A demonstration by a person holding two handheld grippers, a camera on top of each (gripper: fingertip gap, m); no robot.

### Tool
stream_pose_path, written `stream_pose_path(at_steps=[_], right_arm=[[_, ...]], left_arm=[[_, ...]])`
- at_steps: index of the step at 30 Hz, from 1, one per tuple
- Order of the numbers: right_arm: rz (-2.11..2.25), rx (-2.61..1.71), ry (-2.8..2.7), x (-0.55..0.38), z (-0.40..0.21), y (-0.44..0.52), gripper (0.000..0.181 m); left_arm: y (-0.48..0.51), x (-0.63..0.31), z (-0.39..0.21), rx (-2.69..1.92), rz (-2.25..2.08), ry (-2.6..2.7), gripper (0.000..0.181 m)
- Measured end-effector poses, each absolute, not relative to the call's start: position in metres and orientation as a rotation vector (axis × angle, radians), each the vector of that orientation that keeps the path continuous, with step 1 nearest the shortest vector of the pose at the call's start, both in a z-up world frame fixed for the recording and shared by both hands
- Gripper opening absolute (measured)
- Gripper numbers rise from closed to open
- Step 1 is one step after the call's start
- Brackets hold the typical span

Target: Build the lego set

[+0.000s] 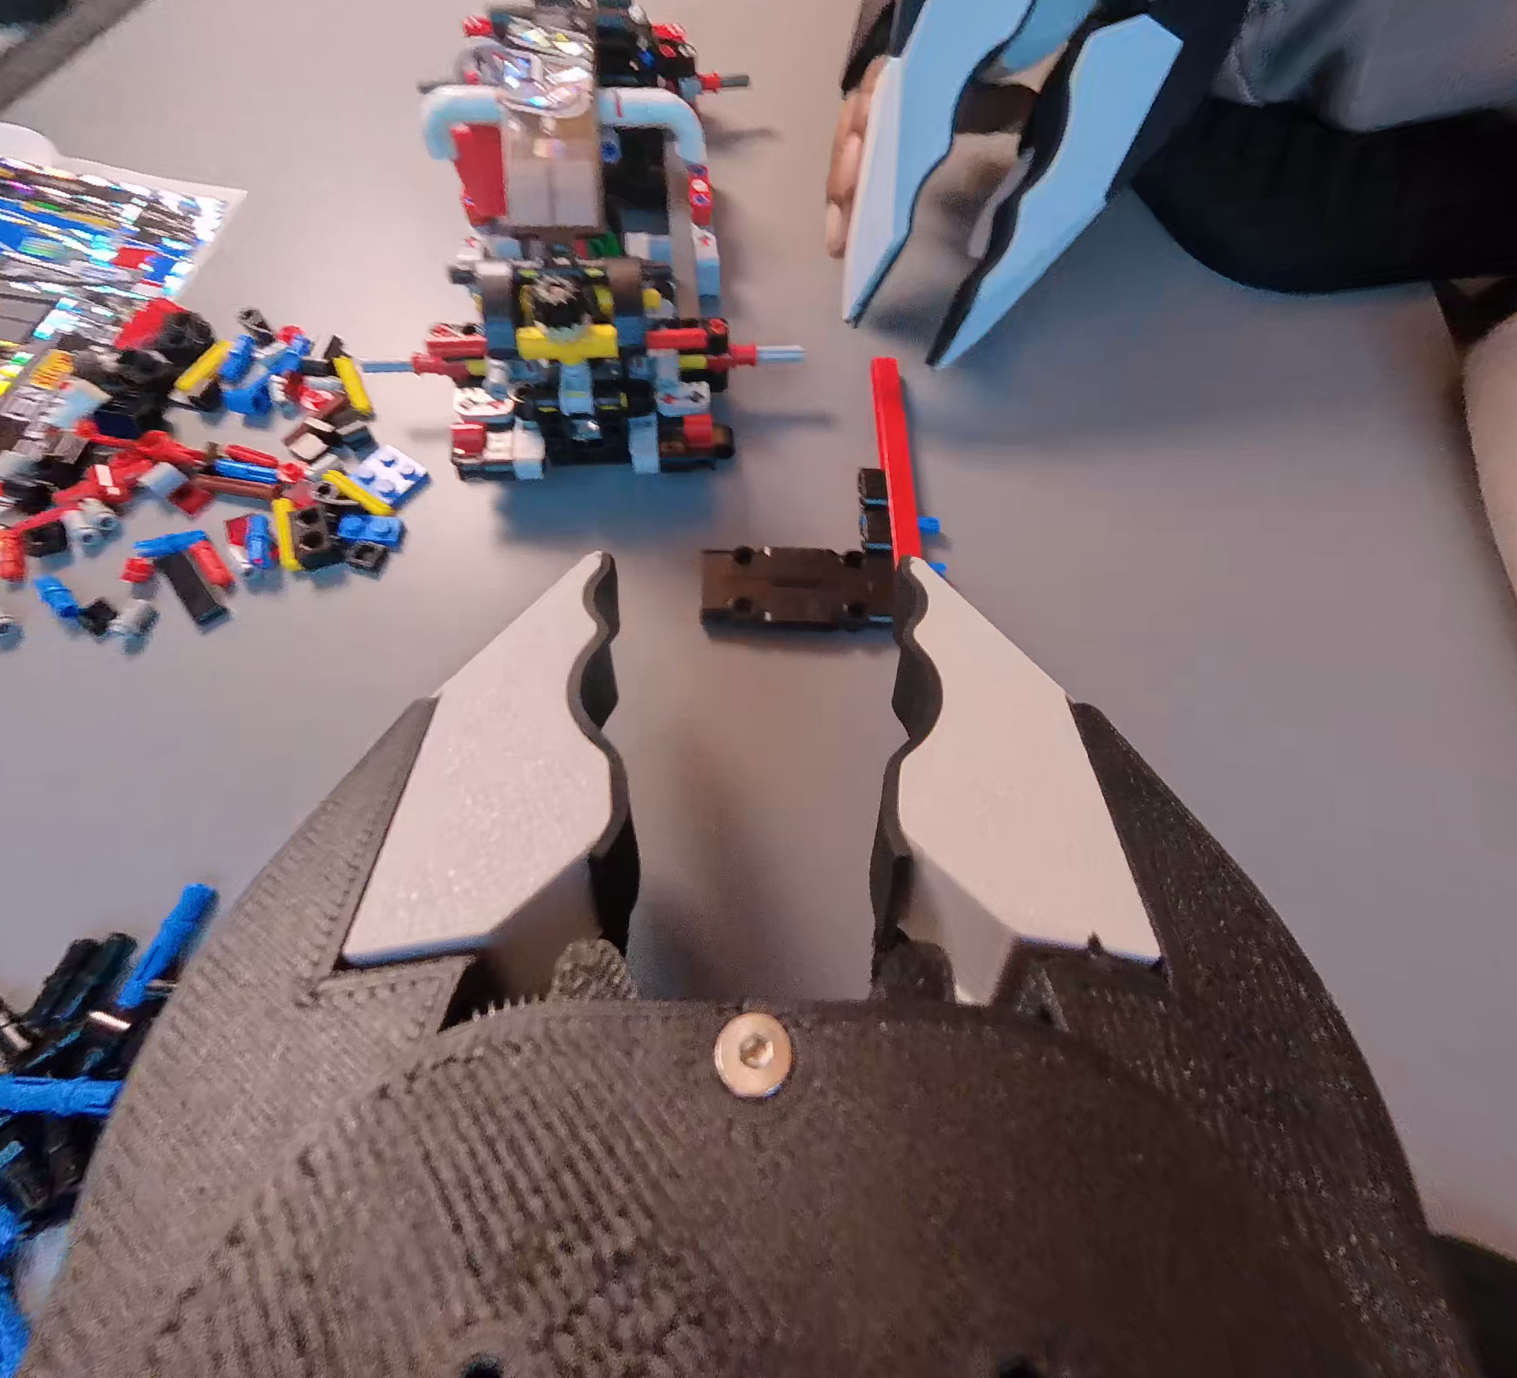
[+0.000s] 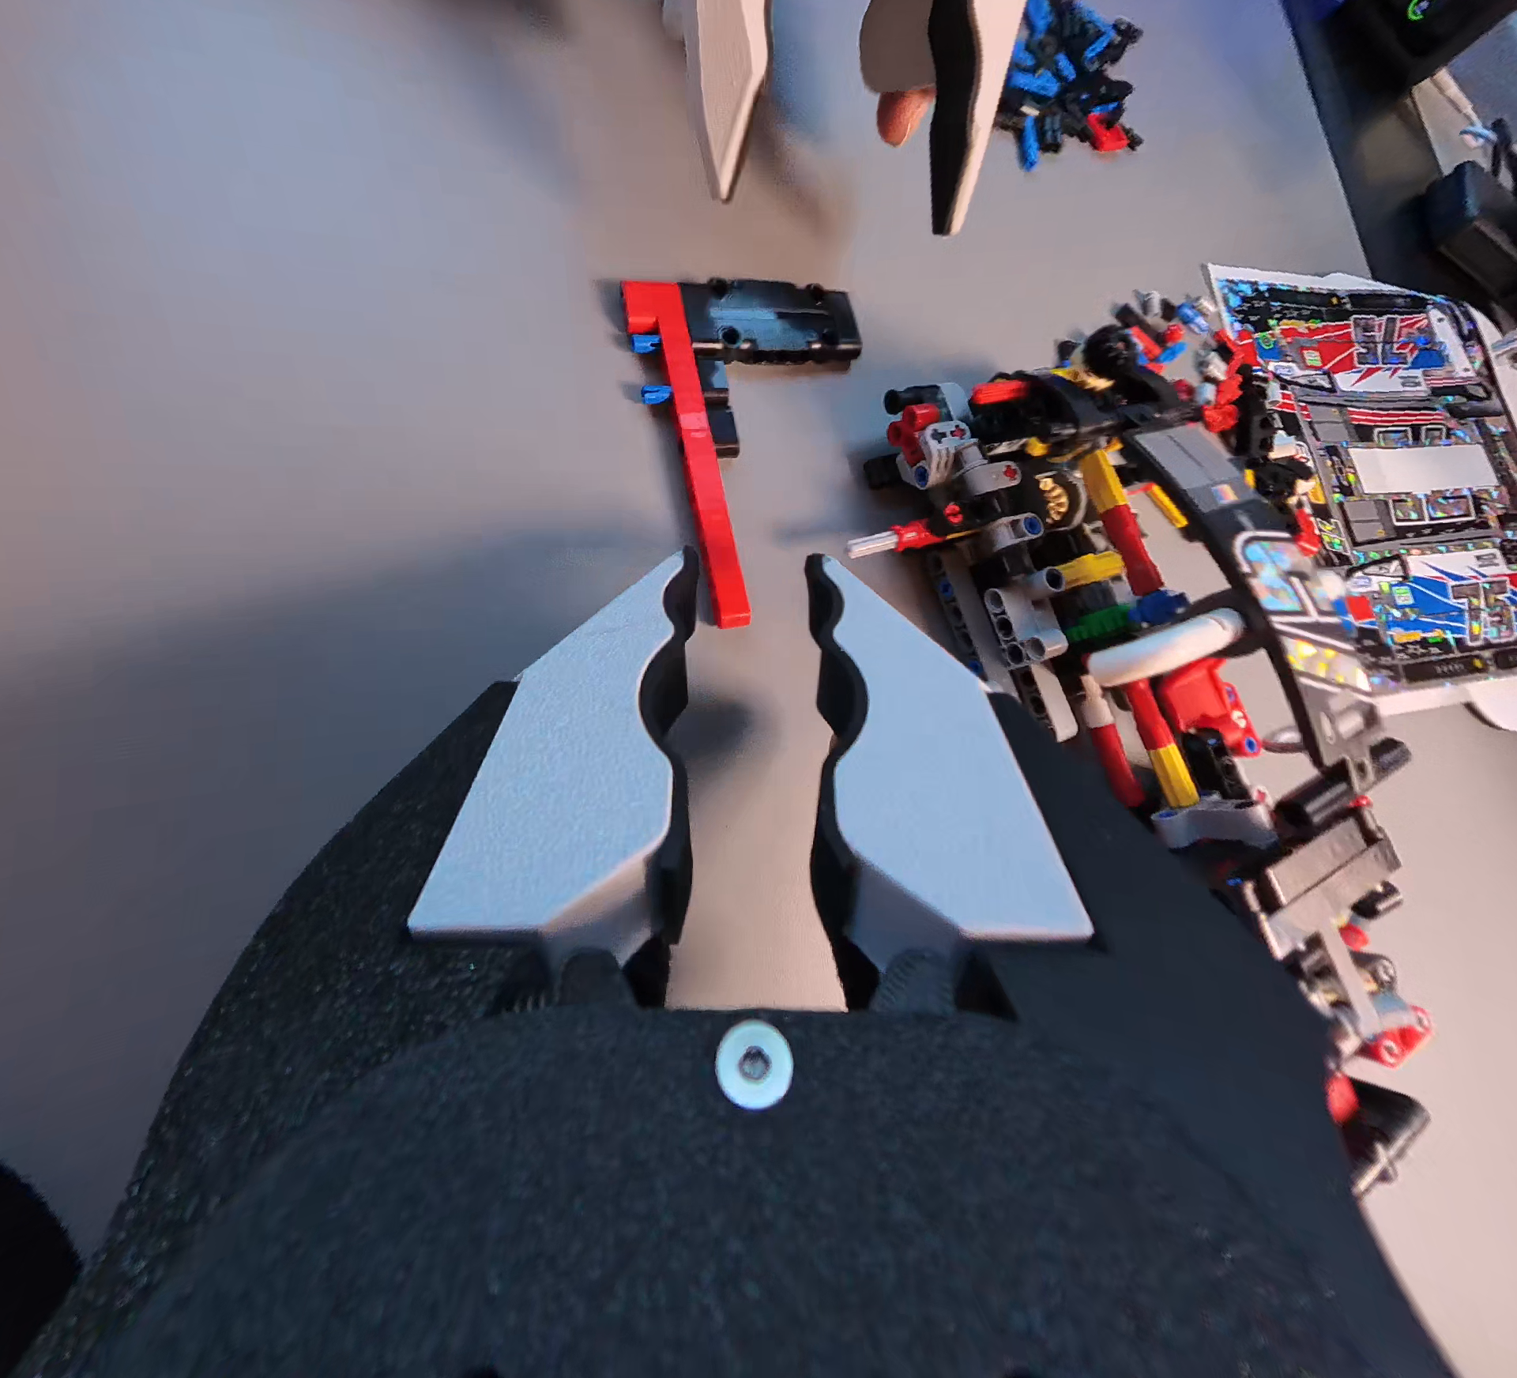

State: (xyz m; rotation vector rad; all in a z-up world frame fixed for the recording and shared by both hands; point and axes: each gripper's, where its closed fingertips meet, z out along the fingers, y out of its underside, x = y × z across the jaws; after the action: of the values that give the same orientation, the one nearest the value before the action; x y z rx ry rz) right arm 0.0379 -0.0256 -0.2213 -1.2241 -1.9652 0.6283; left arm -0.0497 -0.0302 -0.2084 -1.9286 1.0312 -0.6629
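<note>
We have two grippers over the grey counter (image 1: pixel 1149 600), and both are spread apart and hold nothing; the left gripper (image 1: pixel 753 583) hangs just near the black flat piece (image 1: pixel 788 587), with its right finger tip almost at the corner where that piece meets the long red beam (image 1: pixel 891 460); the right gripper (image 2: pixel 751 571) comes from the other side, and the free end of the red beam lies right between its finger tips, not yet pinched.

The red beam and the black piece are joined in an L shape, with little blue pins (image 2: pixel 648 368) poking out the side; we think this small part lies alone on bare counter so both grippers can reach it from two ends; one could hold the black end steady while the other takes the red end.

The big half-built car (image 1: pixel 575 255) sits just to the left of it in the left wrist view, close enough that the small part may go onto it soon; that is our guess; a heap of loose bricks (image 1: pixel 205 452) lies farther left, and a shiny sticker sheet (image 2: pixel 1363 468) sits beyond the car.

The sticker sheet has bright patterns; we cannot read any brand or words on the bricks or grippers.
</note>
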Motion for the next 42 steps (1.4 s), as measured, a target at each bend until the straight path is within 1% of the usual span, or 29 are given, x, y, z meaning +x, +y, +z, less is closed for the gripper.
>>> stream_pose_path(at_steps=[3, 7, 9, 11, 14, 15, 17, 20, 22, 27, 31, 34, 35, 37, 42], right_arm=[[0.712, -1.26, -1.806, 0.036, -0.199, -0.011, 0.025], [0.707, -1.272, -1.508, 0.042, -0.158, 0.029, 0.025], [0.651, -1.309, -1.356, 0.054, -0.142, 0.058, 0.031], [0.557, -1.374, -1.243, 0.072, -0.138, 0.089, 0.043], [0.448, -1.555, -1.177, 0.101, -0.158, 0.127, 0.079], [0.437, -1.605, -1.161, 0.109, -0.167, 0.136, 0.084], [0.444, -1.69, -1.14, 0.119, -0.183, 0.147, 0.088], [0.513, -1.772, -1.116, 0.121, -0.197, 0.152, 0.085], [0.539, -1.79, -1.117, 0.119, -0.202, 0.152, 0.078], [0.493, -1.789, -1.204, 0.111, -0.215, 0.148, 0.073], [0.497, -1.775, -1.224, 0.106, -0.215, 0.144, 0.058], [0.488, -1.773, -1.222, 0.106, -0.215, 0.143, 0.057], [0.48, -1.777, -1.213, 0.108, -0.214, 0.144, 0.052], [0.468, -1.774, -1.232, 0.109, -0.214, 0.142, 0.048], [0.4, -1.769, -1.277, 0.11, -0.214, 0.135, 0.042]], left_arm=[[-0.01, -0.051, -0.195, -1.861, -0.608, 0.889, 0.065], [0.005, -0.05, -0.187, -1.82, -0.522, 0.79, 0.066], [0.009, -0.05, -0.189, -1.819, -0.484, 0.768, 0.067], [0.013, -0.052, -0.192, -1.834, -0.452, 0.753, 0.069], [0.018, -0.055, -0.198, -1.868, -0.432, 0.736, 0.072], [0.019, -0.055, -0.198, -1.87, -0.431, 0.733, 0.072], [0.022, -0.056, -0.199, -1.88, -0.426, 0.723, 0.071], [0.024, -0.056, -0.201, -1.893, -0.414, 0.726, 0.071], [0.026, -0.054, -0.204, -1.908, -0.409, 0.737, 0.071], [0.032, -0.044, -0.208, -1.931, -0.425, 0.777, 0.073], [0.039, -0.035, -0.212, -1.949, -0.442, 0.808, 0.074], [0.04, -0.032, -0.214, -1.955, -0.429, 0.826, 0.062], [0.041, -0.034, -0.214, -1.956, -0.423, 0.818, 0.058], [0.04, -0.037, -0.214, -1.96, -0.42, 0.816, 0.046], [0.039, -0.043, -0.214, -1.962, -0.424, 0.805, 0.038]])
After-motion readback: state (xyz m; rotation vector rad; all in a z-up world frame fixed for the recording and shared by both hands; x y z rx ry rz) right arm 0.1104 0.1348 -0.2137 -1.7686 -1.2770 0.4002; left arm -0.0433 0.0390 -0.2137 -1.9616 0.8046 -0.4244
